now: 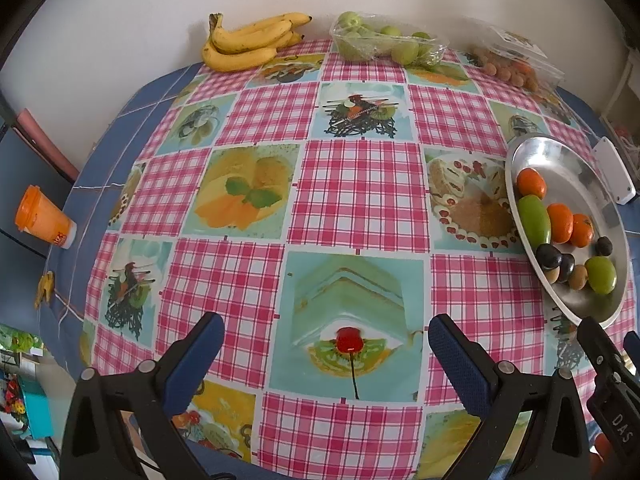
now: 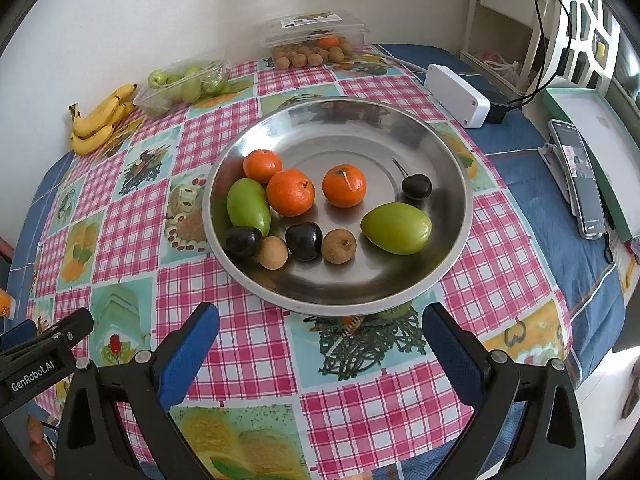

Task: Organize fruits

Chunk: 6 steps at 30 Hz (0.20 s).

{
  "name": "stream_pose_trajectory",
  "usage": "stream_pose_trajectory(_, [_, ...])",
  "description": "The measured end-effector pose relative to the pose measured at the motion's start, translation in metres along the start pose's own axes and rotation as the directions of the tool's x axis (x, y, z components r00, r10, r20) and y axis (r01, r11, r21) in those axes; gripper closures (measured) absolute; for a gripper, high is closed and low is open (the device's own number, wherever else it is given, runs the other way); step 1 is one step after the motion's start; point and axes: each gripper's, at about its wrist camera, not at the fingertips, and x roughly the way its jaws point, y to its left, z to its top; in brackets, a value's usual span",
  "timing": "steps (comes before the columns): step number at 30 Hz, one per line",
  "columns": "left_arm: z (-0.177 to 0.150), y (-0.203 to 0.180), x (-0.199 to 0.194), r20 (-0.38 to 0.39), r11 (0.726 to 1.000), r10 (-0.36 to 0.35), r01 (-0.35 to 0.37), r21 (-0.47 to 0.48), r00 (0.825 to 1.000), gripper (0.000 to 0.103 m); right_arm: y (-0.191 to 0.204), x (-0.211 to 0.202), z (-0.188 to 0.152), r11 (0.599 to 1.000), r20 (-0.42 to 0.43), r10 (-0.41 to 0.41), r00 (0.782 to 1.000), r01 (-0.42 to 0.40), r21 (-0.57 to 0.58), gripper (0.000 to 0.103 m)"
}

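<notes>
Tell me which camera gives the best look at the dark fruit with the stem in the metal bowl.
The right wrist view: it looks down into the metal bowl, and the dark stemmed fruit sits apart from the others, stem visible. In the left wrist view the bowl is foreshortened at the right edge, and the fruit is only a small dark blob.

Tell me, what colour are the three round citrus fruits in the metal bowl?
Orange. The three citrus fruits lie in the metal bowl; the right wrist view shows them best.
</notes>
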Motion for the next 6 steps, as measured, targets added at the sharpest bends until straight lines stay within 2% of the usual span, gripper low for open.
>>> stream_pose_trajectory(6, [-0.0002, 0.0009, -0.0016, 0.009, 1.0, -0.003, 0.003, -0.011, 1.0, 0.0, -0.0008, 0.0002, 0.0001, 1.0, -0.001, 0.0, 1.0, 0.0, -0.005, 0.002])
